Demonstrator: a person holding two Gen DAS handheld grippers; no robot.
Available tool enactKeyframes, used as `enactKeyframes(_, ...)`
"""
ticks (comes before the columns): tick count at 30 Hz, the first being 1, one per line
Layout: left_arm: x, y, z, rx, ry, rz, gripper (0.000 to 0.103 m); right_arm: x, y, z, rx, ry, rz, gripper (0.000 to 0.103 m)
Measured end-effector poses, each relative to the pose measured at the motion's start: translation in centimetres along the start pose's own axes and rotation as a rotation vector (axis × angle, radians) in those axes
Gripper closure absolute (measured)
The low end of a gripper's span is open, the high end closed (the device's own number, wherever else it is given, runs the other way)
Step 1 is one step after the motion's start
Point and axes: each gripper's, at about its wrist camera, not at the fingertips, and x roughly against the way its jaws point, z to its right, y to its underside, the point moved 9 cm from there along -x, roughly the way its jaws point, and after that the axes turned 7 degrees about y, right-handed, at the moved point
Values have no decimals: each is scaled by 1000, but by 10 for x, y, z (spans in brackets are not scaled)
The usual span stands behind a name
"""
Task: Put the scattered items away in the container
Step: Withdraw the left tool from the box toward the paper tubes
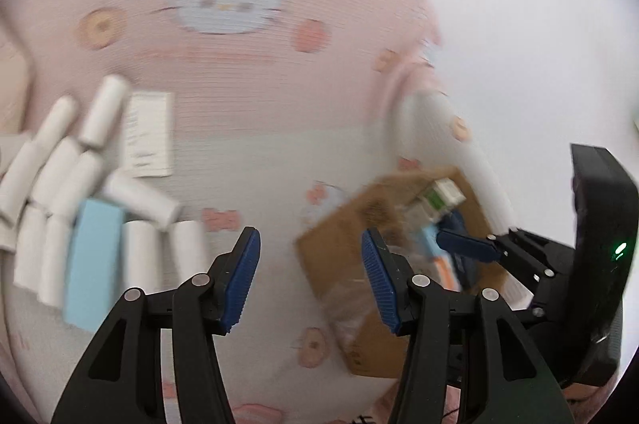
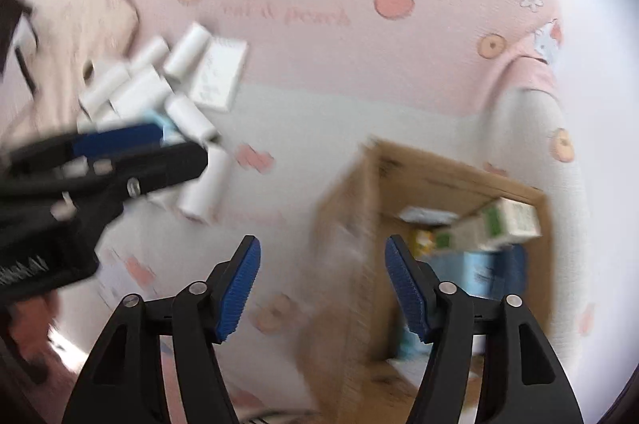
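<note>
In the left wrist view my left gripper (image 1: 309, 280) is open over the printed blanket with nothing between its pads. To its left lies a heap of several white rolls (image 1: 80, 180), a light-blue box (image 1: 94, 260) and a white booklet (image 1: 147, 134). To its right stands the open cardboard box (image 1: 351, 252). My right gripper (image 2: 323, 288) is open and empty beside the cardboard box's (image 2: 451, 172) left wall. Inside it lie a green-and-white carton (image 2: 499, 222) and blue packs (image 2: 479, 272). Both views are blurred.
A pink and white blanket (image 2: 339, 112) with a cartoon cat print covers the surface. A beige flat object (image 2: 80, 12) lies beyond the white rolls (image 2: 179, 96). The left gripper's fingers (image 2: 159, 164) reach in from the left, just in front of the rolls.
</note>
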Motion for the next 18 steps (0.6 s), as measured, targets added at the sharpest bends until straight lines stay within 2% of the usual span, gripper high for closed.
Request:
enactKeyframes(2, 4, 3, -32, 62, -44, -3, 46, -7, -10, -24, -24, -80, 7, 35)
enactKeyframes(4, 7, 11, -68, 148, -80, -15, 46, -21, -16, -51, -12, -161, -27, 35)
enactKeyframes(10, 18, 33, -148, 301, -204, -22, 46, -58, -16, -110, 47, -286, -133, 35)
enactKeyframes(14, 19, 48, -183, 364, -244, -36, 46, -77, -21, -133, 62, -305, -152, 35)
enactKeyframes(18, 23, 60, -211, 375, -304, -49, 46, -87, -33, -161, 91, -345, -105, 35)
